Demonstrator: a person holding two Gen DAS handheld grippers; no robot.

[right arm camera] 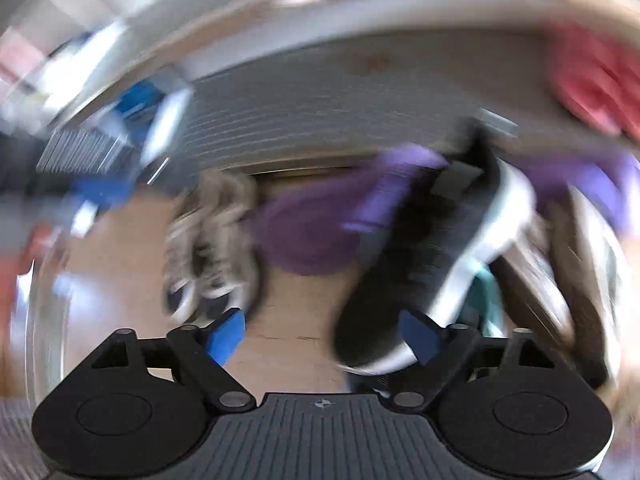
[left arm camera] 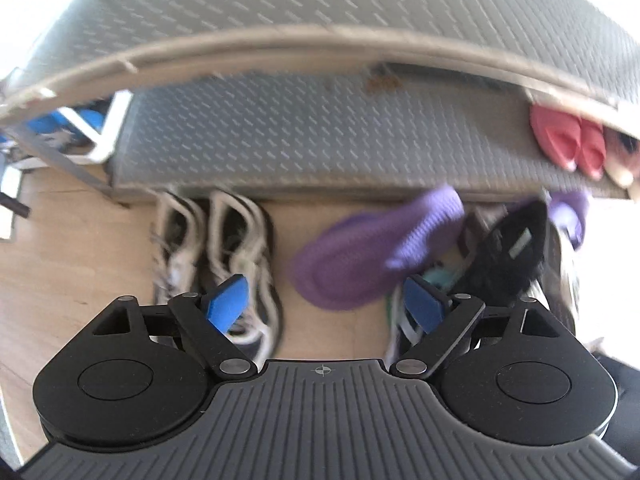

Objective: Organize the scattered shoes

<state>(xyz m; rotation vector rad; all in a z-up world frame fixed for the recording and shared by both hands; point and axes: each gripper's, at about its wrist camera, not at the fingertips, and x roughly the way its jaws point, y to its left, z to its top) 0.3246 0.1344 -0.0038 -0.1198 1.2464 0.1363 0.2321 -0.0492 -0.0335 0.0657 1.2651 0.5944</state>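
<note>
My left gripper (left arm camera: pixel 324 304) is open and empty above the wooden floor. A purple slipper (left arm camera: pixel 368 252) lies just ahead of it, with a second purple slipper (left arm camera: pixel 568 212) further right. A black fuzzy slipper (left arm camera: pixel 508 252) lies between them. A pair of black and white sneakers (left arm camera: pixel 224 264) stands at the left in front of a grey shoe rack (left arm camera: pixel 320 144). My right gripper (right arm camera: pixel 324 336) is open and empty; its view is blurred. A black shoe with a white sole (right arm camera: pixel 432 264) lies by its right finger, with the purple slipper (right arm camera: pixel 312 232) ahead.
Red shoes (left arm camera: pixel 568 140) sit on the rack's lower shelf at the right. A white frame with blue items (left arm camera: pixel 80 128) stands left of the rack. A teal shoe (left arm camera: pixel 436 276) lies under the pile at the right.
</note>
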